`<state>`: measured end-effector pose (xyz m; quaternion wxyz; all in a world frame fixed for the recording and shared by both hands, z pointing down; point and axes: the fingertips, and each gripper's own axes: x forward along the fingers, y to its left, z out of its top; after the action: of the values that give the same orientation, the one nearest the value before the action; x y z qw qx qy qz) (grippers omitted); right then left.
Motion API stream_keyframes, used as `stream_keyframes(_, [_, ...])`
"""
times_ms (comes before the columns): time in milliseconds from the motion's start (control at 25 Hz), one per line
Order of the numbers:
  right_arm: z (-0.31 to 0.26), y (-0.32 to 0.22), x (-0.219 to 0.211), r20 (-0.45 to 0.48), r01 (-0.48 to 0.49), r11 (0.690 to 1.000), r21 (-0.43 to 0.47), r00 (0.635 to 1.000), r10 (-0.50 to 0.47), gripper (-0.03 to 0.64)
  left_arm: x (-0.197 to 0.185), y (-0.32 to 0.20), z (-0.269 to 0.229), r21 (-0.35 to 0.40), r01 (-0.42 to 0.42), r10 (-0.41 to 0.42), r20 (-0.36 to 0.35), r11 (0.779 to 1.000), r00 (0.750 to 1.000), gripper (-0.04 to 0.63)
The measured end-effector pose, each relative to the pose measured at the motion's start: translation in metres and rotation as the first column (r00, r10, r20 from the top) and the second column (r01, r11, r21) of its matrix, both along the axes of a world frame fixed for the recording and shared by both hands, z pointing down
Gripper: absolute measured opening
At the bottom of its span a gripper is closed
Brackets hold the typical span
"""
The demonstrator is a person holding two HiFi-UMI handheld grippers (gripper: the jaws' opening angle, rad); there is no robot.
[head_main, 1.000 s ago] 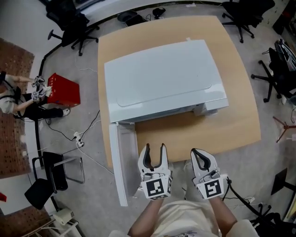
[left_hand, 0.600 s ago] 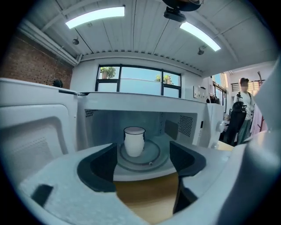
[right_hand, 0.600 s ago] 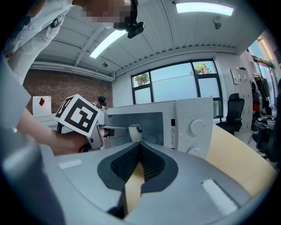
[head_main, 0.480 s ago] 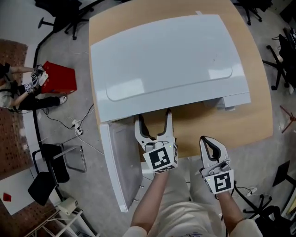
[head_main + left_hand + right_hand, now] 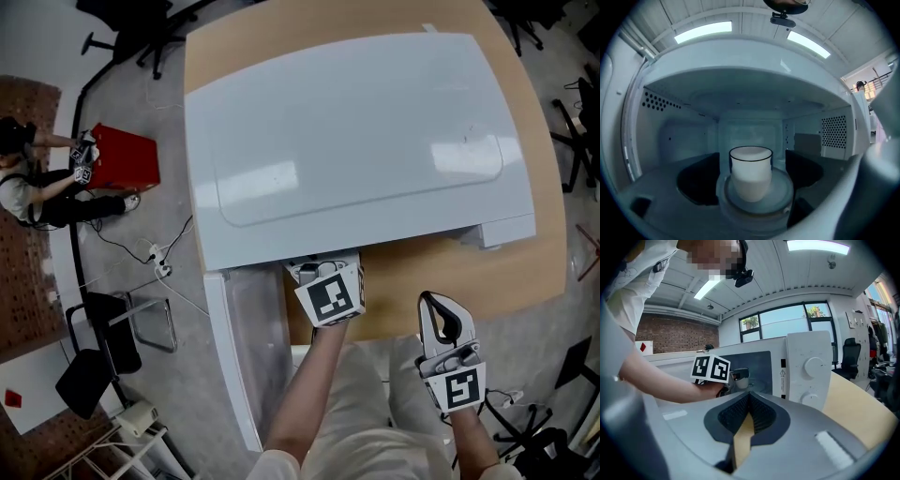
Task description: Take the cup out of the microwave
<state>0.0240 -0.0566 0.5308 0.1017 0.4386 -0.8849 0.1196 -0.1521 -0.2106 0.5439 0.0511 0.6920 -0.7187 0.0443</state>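
A white cup with a dark rim [image 5: 750,174] stands upright on the turntable [image 5: 783,192] inside the white microwave [image 5: 356,131], whose door [image 5: 239,361] hangs open to the left. My left gripper [image 5: 751,165] reaches into the cavity. Its dark fingers [image 5: 696,183] flank the cup on both sides without touching it, and the jaws are opening. In the head view only its marker cube [image 5: 330,295] shows under the microwave's top edge. My right gripper [image 5: 444,314] hangs shut and empty in front of the table, its pads [image 5: 749,404] meeting.
The microwave stands on a wooden table [image 5: 525,272], its control panel with two knobs [image 5: 808,369] to the right of the opening. On the floor at left are a red box [image 5: 127,159], a seated person [image 5: 28,192], cables and a black chair [image 5: 94,366].
My left gripper has gone forward from the table's front edge into the microwave cavity and its jaws have spread. The right gripper has sunk a little and stays shut.
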Motion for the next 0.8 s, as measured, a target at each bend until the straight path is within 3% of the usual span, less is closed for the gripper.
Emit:
stream_keyframes(480, [0.004,-0.016,-0.009,0.004,-0.01,1.0,0.012,1.0,0.01,0.005,-0.003,-0.031,0.023,-0.048,-0.014,0.015,0.023,0.999,1.0,0.439])
stream_keyframes(600, [0.006,-0.016,-0.009,-0.002,-0.009,1.0,0.005,1.0,0.009,0.005,-0.003,-0.036,0.025,-0.078,-0.021,0.024,0.036,0.997,0.999,0.382])
stream_keyframes(800, [0.009,-0.014,-0.006,-0.016,-0.011,1.0,-0.007,1.0,0.011,0.005,0.003,-0.04,0.025,-0.093,-0.055,0.059,0.038,0.994,0.998,0.377])
